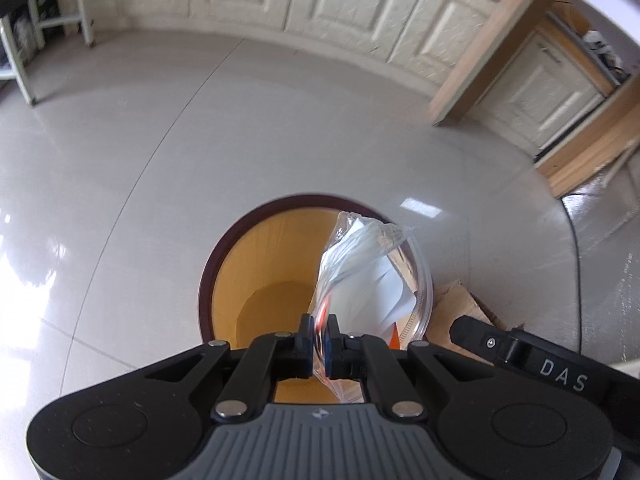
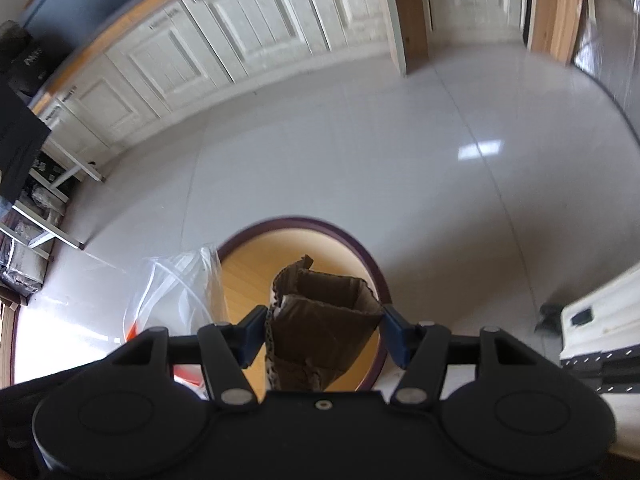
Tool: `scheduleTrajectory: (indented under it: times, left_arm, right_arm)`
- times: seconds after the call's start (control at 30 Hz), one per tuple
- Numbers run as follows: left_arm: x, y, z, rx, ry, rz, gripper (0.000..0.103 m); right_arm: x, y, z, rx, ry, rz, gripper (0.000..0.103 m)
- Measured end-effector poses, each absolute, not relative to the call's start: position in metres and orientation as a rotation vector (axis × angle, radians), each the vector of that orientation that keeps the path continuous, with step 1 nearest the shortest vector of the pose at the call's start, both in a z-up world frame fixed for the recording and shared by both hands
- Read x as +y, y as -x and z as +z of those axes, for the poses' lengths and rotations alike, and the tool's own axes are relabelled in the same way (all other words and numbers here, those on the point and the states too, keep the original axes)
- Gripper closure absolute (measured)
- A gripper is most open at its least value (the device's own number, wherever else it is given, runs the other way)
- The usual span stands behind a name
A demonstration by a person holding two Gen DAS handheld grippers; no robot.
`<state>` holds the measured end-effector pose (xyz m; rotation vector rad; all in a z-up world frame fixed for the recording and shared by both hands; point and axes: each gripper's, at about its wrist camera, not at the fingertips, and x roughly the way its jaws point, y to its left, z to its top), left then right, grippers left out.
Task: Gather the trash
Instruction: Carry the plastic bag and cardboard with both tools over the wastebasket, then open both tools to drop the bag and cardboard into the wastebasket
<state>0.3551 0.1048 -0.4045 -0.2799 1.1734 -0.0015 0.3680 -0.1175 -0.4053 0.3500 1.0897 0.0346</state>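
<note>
While both loads hang above the open bin (image 1: 224,256), the left gripper (image 1: 319,334) pinches the clear plastic bag (image 1: 360,264) at its gathered neck: light, limp, slippery film. The right gripper (image 2: 324,330) clamps the cardboard piece (image 2: 320,320) across its sides, midway wide; stiff yet crushable, so grip the walls

You've got one bin (image 1: 224,280), one clear plastic bag (image 1: 360,264), one piece of cardboard (image 2: 320,320), and two grippers: left (image 1: 318,344), right (image 2: 322,334).
</note>
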Motion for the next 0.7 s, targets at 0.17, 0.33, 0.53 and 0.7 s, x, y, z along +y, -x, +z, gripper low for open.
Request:
scheduleTrajectory:
  times: [0.17,0.33,0.53,0.7]
  left_arm:
    - [0.114,-0.361,-0.425,1.220,0.287,0.036,0.098]
    - [0.123,-0.365,-0.432,1.221,0.279,0.059,0.098]
    - [0.124,-0.364,-0.444,1.253,0.251,0.060,0.091]
    - [0.126,-0.367,-0.445,1.259,0.248,0.069,0.085]
  right_arm:
    - [-0.113,-0.379,-0.427,1.105,-0.361,0.062,0.041]
    - [-0.116,-0.390,-0.444,1.106,-0.377,0.074,0.037]
    - [-0.123,-0.398,-0.454,1.106,-0.441,0.081,0.024]
    - [-0.114,-0.398,-0.458,1.145,-0.339,0.086,0.022]
